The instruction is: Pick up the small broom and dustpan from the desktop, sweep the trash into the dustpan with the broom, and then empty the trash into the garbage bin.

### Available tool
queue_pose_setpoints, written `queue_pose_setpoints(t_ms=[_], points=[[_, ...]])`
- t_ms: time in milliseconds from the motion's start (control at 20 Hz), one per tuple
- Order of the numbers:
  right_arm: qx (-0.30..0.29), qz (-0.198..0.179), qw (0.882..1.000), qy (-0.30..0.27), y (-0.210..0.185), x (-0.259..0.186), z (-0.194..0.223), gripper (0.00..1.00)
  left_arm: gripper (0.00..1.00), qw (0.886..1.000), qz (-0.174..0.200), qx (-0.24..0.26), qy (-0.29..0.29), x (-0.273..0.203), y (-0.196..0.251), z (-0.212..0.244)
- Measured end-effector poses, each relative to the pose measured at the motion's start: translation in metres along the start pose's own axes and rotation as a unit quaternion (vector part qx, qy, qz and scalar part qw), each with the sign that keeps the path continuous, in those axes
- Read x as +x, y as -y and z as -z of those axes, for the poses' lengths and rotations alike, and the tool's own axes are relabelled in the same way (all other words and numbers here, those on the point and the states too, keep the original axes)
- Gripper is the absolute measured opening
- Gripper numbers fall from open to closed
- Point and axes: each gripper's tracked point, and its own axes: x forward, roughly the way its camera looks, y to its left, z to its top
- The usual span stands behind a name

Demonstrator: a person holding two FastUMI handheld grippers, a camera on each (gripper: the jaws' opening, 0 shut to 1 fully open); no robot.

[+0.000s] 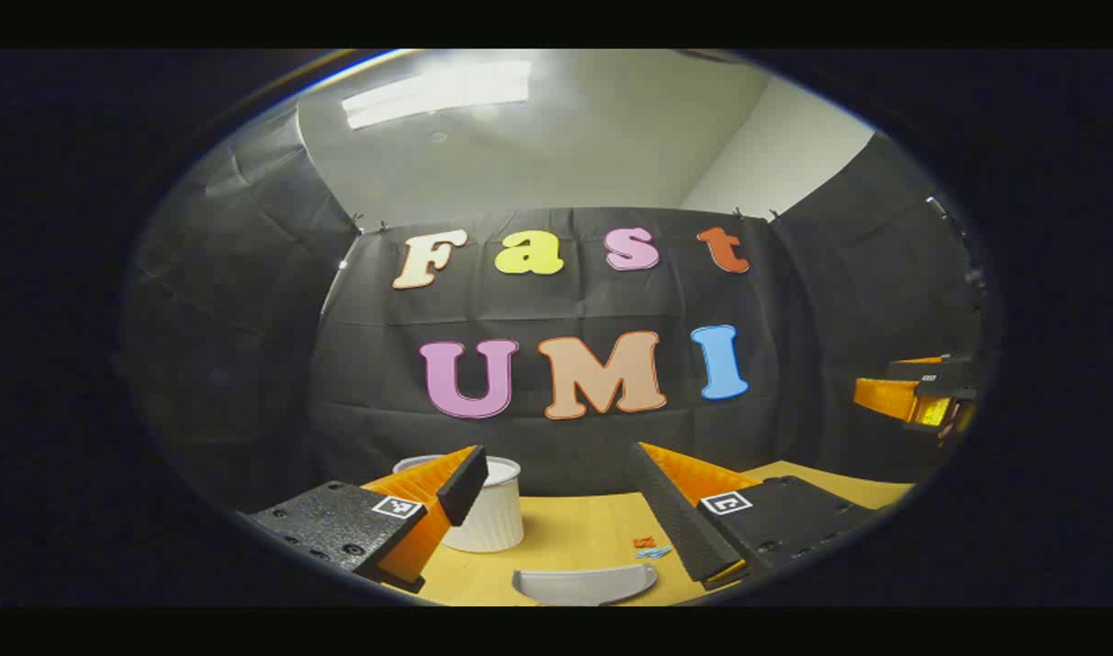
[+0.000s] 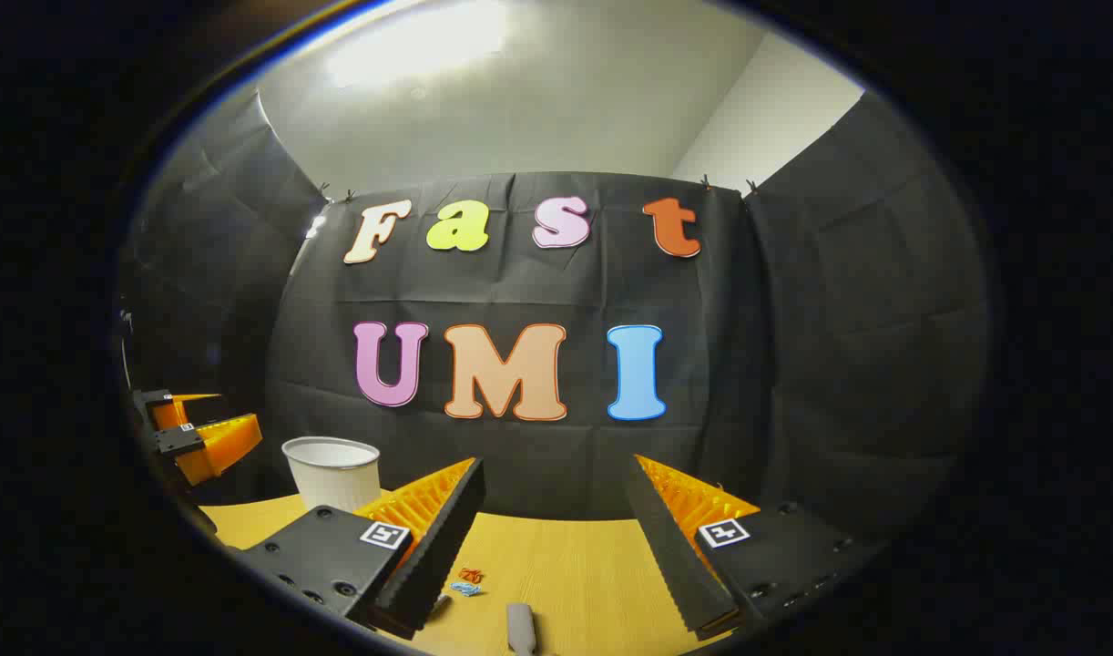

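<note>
In the left gripper view, my left gripper (image 1: 556, 474) is open above the wooden desktop (image 1: 575, 533), with nothing between its fingers. A grey dustpan (image 1: 584, 583) lies just below it at the near edge. Small red and blue trash scraps (image 1: 649, 548) lie beside the right finger. The white ribbed garbage bin (image 1: 493, 515) stands behind the left finger. In the right gripper view, my right gripper (image 2: 552, 487) is open and holds nothing. A grey broom handle (image 2: 520, 629) shows at the bottom edge, with the trash scraps (image 2: 468, 582) to its left and the bin (image 2: 331, 471) at the far left.
The right gripper (image 1: 921, 396) appears at the far right of the left gripper view, off the desktop's edge. The left gripper (image 2: 197, 433) appears at the far left of the right gripper view. Black cloth walls enclose the desktop (image 2: 575, 556) at the back and sides.
</note>
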Motion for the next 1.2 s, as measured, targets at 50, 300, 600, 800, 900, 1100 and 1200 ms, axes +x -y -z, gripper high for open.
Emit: queue_pose_setpoints(t_ms=[50, 300, 600, 800, 900, 1100, 1200], points=[[-0.004, -0.001, 1.000, -0.001, 0.000, -0.001, 0.002, 0.99, 0.99, 1.000, -0.001, 0.001, 0.000, -0.001, 0.000, 0.000], [-0.007, -0.025, 1.000, -0.002, -0.009, -0.007, 0.003, 0.99, 0.99, 1.000, -0.009, -0.005, -0.016, -0.009, 0.001, 0.007], [-0.005, -0.027, 1.000, -0.003, -0.008, -0.009, 0.004, 0.99, 0.95, 1.000, -0.012, 0.009, -0.015, -0.013, 0.002, 0.004], [-0.001, -0.023, 1.000, -0.005, -0.002, -0.010, 0.005, 0.99, 0.95, 1.000, -0.005, 0.018, -0.016, -0.012, 0.008, 0.003], [0.001, -0.021, 1.000, -0.010, 0.000, -0.011, 0.008, 0.99, 0.95, 1.000, -0.002, 0.018, -0.019, -0.011, 0.011, 0.005], [0.002, -0.020, 1.000, -0.017, 0.006, -0.010, 0.010, 0.99, 0.95, 1.000, -0.003, 0.020, -0.024, -0.011, 0.016, 0.008], [0.003, -0.021, 1.000, -0.020, 0.008, -0.010, 0.011, 0.99, 0.95, 0.999, -0.004, 0.021, -0.027, -0.011, 0.018, 0.009]])
